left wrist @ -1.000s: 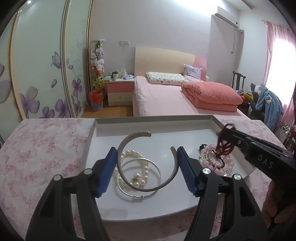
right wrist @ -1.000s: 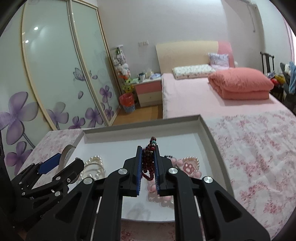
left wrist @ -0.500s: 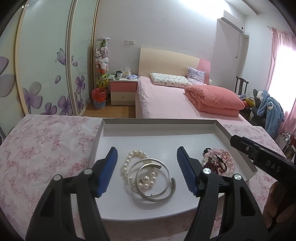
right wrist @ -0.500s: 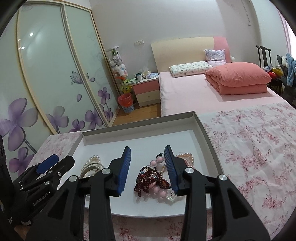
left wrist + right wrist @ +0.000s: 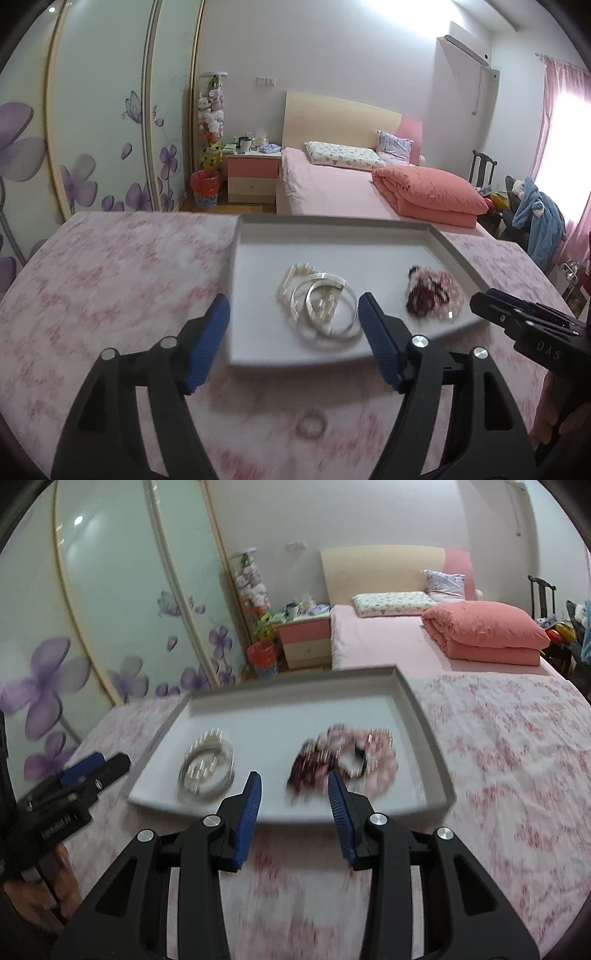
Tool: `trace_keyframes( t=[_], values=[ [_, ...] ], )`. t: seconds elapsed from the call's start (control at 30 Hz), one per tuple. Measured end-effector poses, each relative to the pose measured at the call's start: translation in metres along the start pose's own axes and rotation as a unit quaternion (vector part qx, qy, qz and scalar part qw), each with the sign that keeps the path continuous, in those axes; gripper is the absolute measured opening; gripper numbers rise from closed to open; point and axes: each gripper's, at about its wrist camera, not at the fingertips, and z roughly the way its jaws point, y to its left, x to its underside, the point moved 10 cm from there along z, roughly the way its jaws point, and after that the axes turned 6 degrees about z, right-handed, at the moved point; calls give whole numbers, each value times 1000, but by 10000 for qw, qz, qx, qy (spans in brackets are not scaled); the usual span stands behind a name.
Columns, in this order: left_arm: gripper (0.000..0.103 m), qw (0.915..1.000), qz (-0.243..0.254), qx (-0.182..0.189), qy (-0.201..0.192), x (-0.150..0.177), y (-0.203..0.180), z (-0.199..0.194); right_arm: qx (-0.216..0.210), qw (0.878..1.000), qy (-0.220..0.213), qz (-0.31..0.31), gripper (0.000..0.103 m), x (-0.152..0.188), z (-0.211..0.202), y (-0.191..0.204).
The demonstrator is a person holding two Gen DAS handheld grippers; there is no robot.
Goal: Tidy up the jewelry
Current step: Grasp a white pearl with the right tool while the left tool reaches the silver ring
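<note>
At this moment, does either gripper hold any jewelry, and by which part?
Nothing is held. The left gripper and right gripper are both open and empty.

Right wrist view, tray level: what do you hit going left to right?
Left gripper's black and blue tip → silver bangles with white pearl bracelet → dark red bead bracelet → pink bead bracelets → grey tray's right rim → pink floral tablecloth.

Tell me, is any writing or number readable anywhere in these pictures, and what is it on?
"DAS": pale letters on the black body of the right hand-held gripper, seen from the left camera.
Pale lettering on the left hand-held gripper, seen from the right camera: too blurred to read.
Nothing else legible.
</note>
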Motion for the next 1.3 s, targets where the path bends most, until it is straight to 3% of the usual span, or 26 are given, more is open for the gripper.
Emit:
trace_keyframes(
  t=[0.4, 0.63, 0.93, 1.3],
  values=[
    [79, 9992, -73, -203, 345, 56, 32, -45, -57, 9961, 815, -347, 39, 68, -1, 23],
    [80, 9982, -313, -384, 351, 65, 57, -55, -45, 9938, 1011, -456, 37, 71, 19, 45],
    [80, 9976, -400, -439, 353, 67, 66, -60, 361, 9909, 1111, -669, 14, 71, 39, 47],
    [81, 9985, -69, -165, 509, 68, 31, -50, 851, 9896, 967, -636, 14, 73, 17, 7]
  ],
)
